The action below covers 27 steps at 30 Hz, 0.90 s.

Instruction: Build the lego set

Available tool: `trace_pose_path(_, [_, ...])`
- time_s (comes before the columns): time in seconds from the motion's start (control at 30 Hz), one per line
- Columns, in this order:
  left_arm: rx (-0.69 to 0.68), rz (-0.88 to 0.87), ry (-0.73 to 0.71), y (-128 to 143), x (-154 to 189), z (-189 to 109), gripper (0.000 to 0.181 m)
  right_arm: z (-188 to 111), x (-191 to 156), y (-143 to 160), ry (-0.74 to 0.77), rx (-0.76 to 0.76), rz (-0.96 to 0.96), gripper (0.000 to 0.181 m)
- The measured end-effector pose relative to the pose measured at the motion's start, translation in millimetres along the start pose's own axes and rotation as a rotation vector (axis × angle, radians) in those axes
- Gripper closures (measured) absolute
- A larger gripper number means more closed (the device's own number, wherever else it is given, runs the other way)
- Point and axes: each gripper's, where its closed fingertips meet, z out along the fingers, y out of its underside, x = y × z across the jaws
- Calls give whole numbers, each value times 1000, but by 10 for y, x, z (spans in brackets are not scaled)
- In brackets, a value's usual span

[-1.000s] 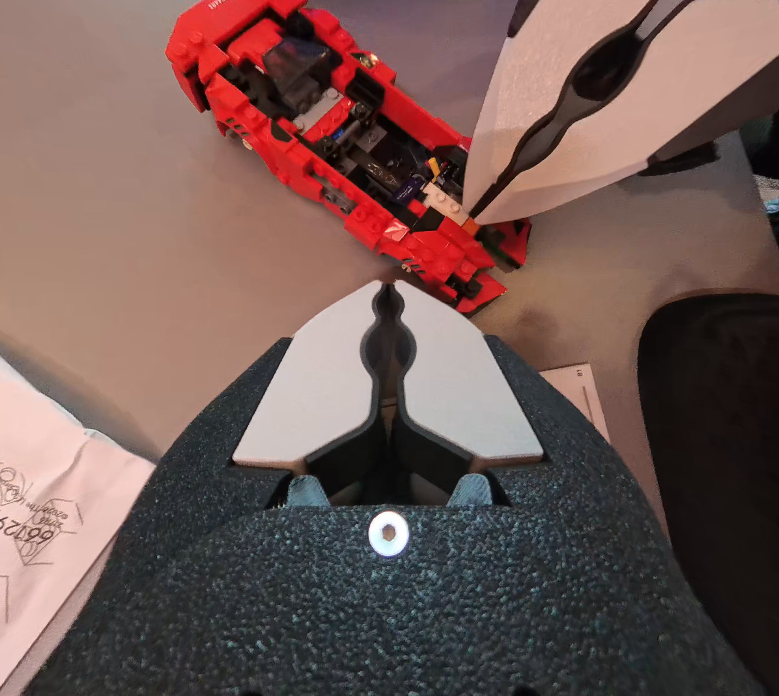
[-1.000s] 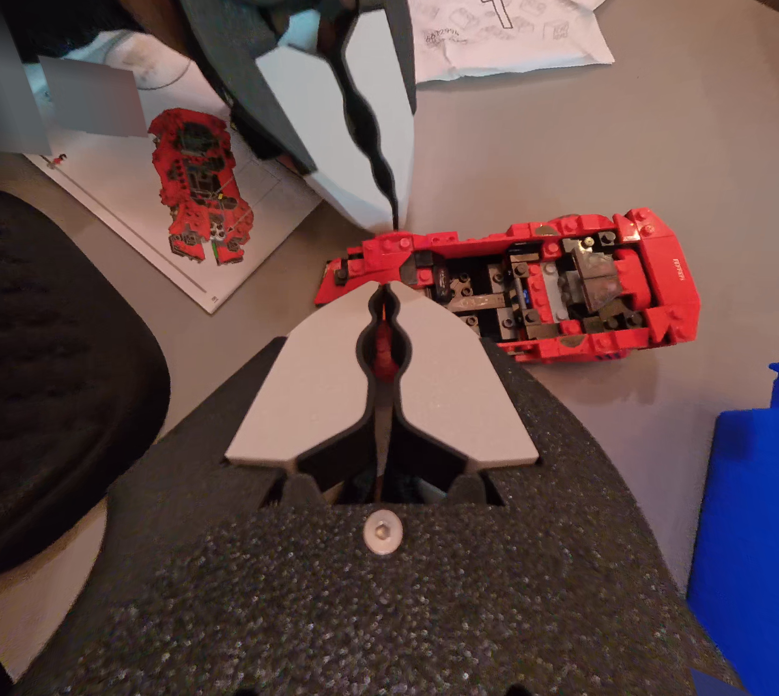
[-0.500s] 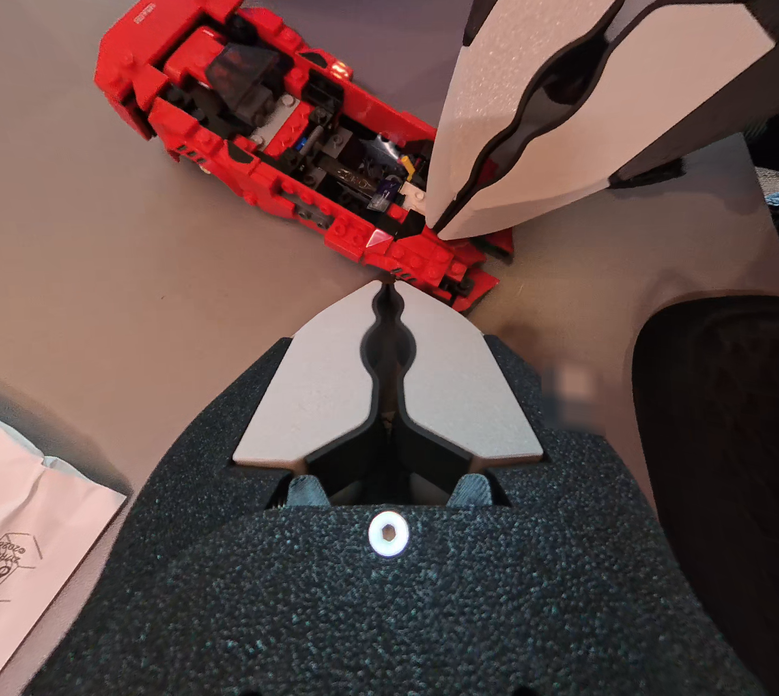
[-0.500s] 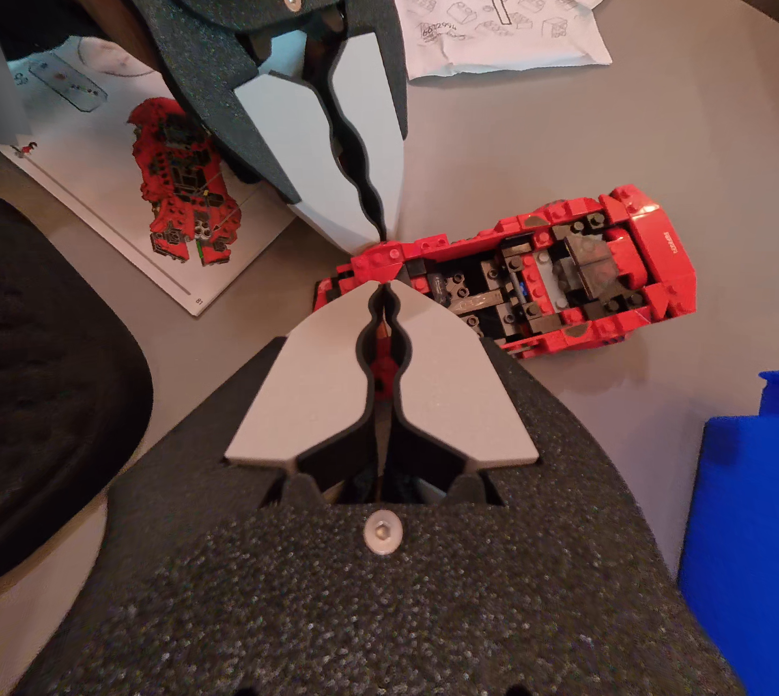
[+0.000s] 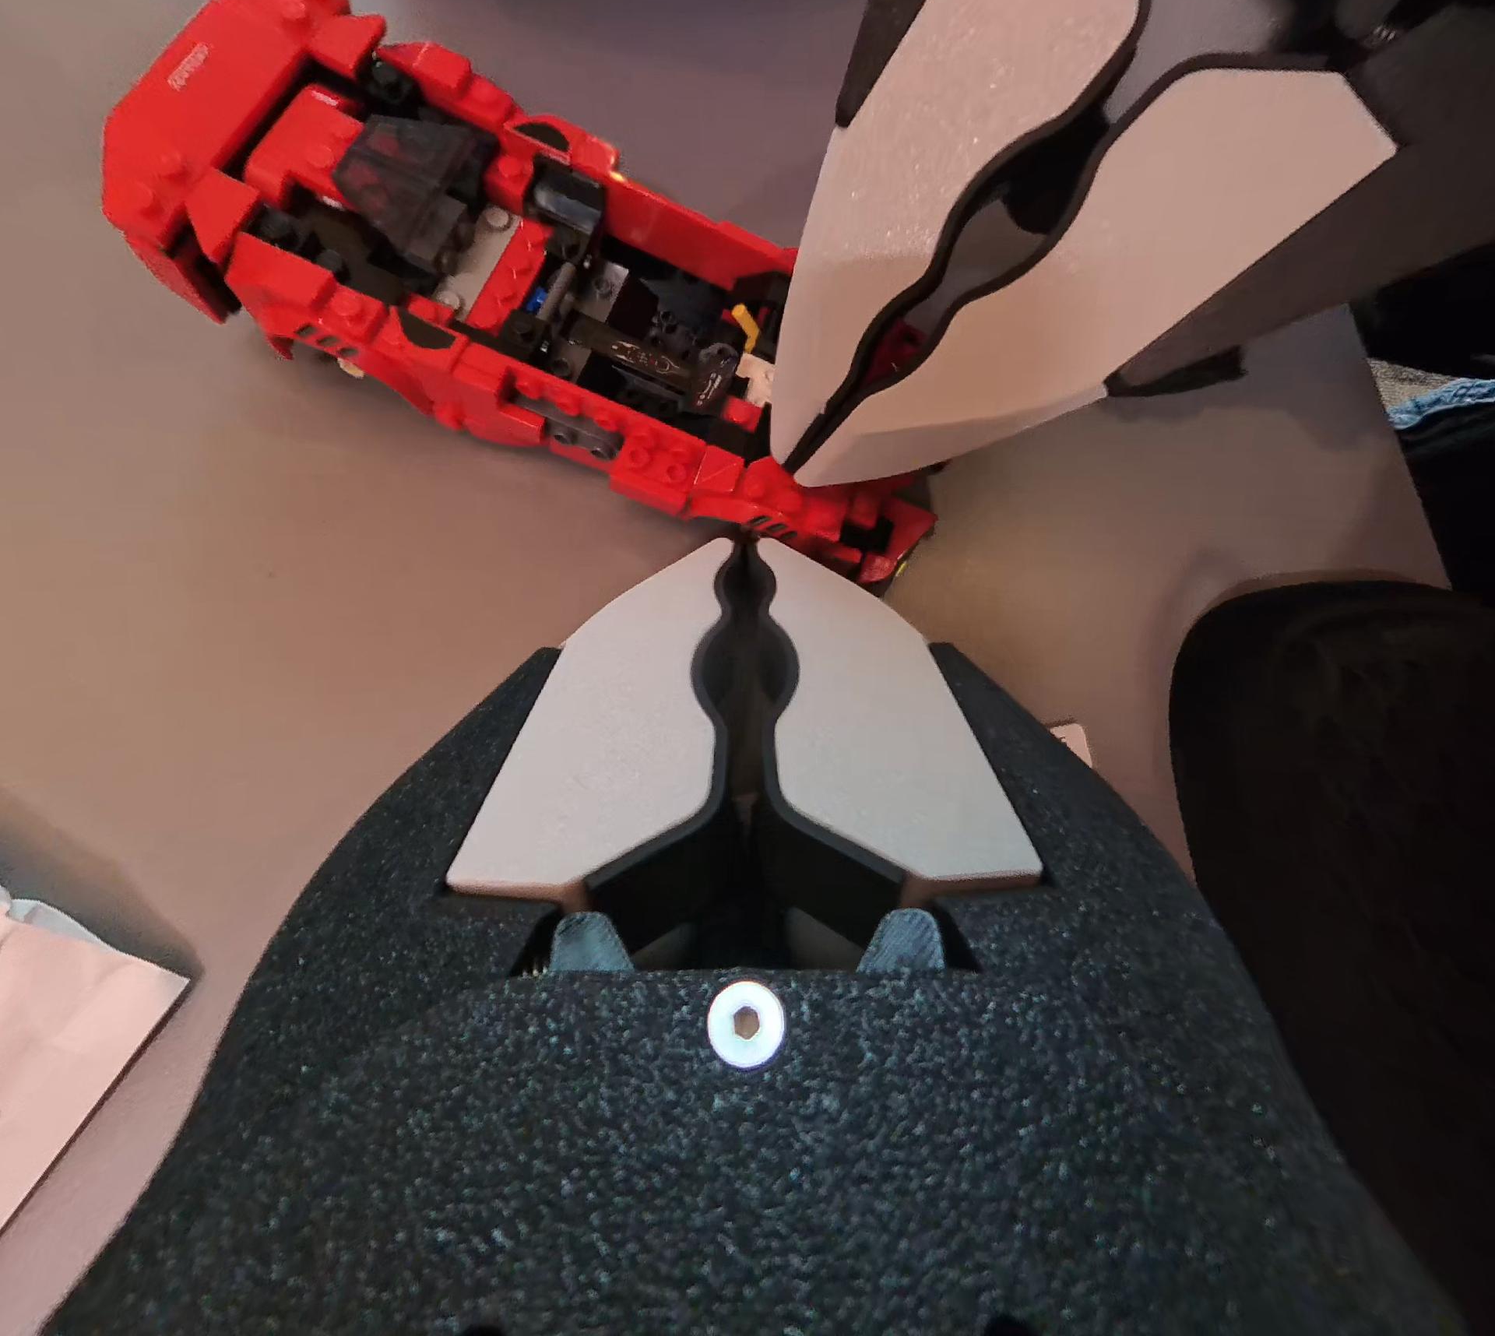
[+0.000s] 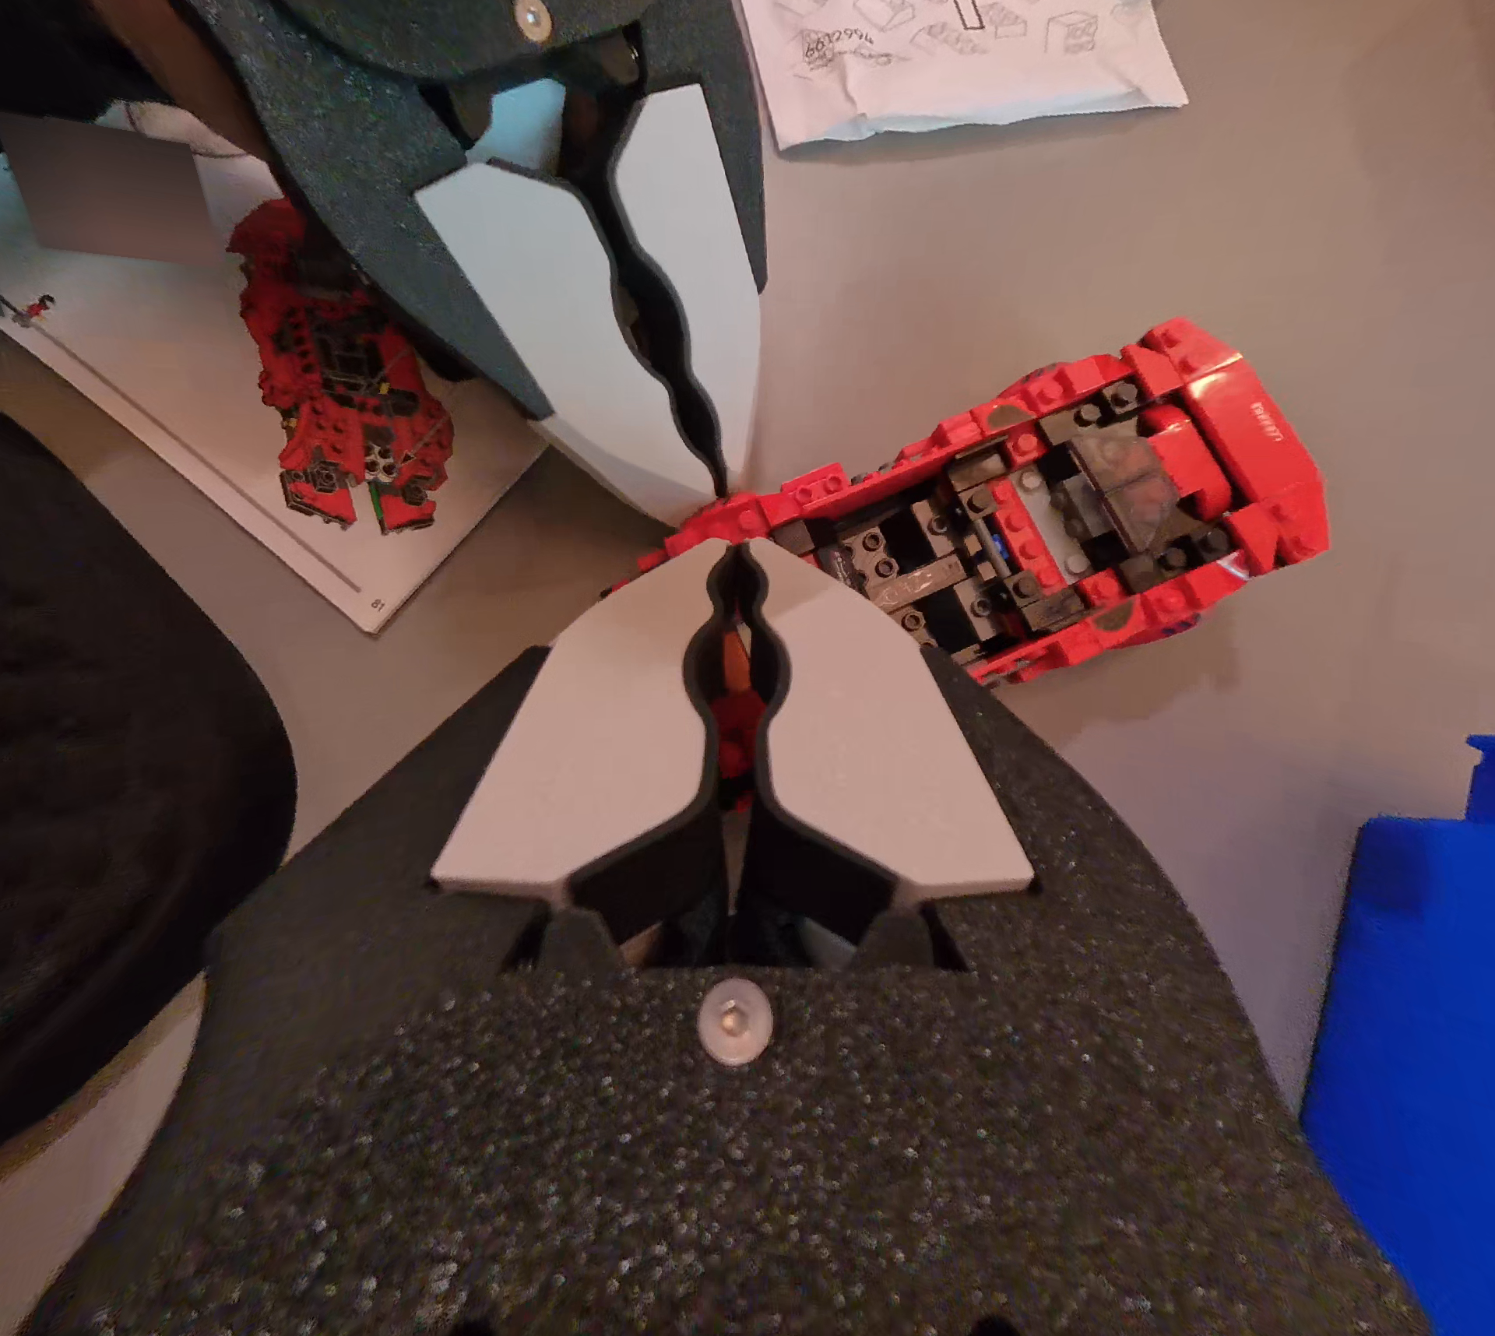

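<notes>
A partly built red and black Lego car (image 5: 501,302) lies on the grey table (image 5: 243,610), its inside open to view. My left gripper (image 5: 740,543) is shut, its tips touching the near side of the car's closest end. My right gripper (image 5: 797,468) comes in from the upper right, shut, its tips pressed on that same end. In the right wrist view the car (image 6: 1052,529) slants up to the right, with my right gripper (image 6: 738,549) and left gripper (image 6: 716,484) meeting tip to tip at its near end. Red and orange show through the right gripper's gap; I cannot tell whether it holds a piece.
An open instruction booklet (image 6: 202,407) lies to the left. Two white paper bags (image 6: 955,19) lie at the back, and one also shows in the left wrist view (image 5: 65,1038). A blue bin (image 6: 1416,1054) stands by the car. A black rounded object (image 5: 1335,893) is at the table's edge. Only a small space, under 4 cm, lies between the two pairs of fingers.
The car has turned on the table: its far end has swung round while both shut grippers stay at its near end. The right gripper's tips have slid towards the car's side edge.
</notes>
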Motion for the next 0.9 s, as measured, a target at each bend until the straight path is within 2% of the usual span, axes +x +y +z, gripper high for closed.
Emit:
trace_pose_path(0.03, [4, -2, 0, -9, -1, -6, 181, -13, 34, -15, 8, 18, 8, 181])
trace_pose_path(0.13, [11, 0, 4, -17, 2, -15, 181, -108, 130, -53, 7, 64, 40, 181])
trace_pose_path(0.23, [12, -1, 8, -11, 1, -19, 181, -154, 92, -4, -41, 31, -13, 181])
trace_pose_path(0.33, [20, 4, 7, -19, 0, -22, 180, -131, 47, 23, -58, -3, -82, 181])
trace_pose_path(0.7, [-4, 18, 9, 13, 11, 5, 180, -62, 48, 47, -81, -74, -152, 181])
trace_pose_path(0.77, [-3, 15, 12, 13, 11, 4, 180, -68, 65, 32, -83, -73, -156, 173])
trace_pose_path(0.9, [-9, 19, 20, 22, 23, 9, 180, -70, 60, 54, -123, -97, -165, 169])
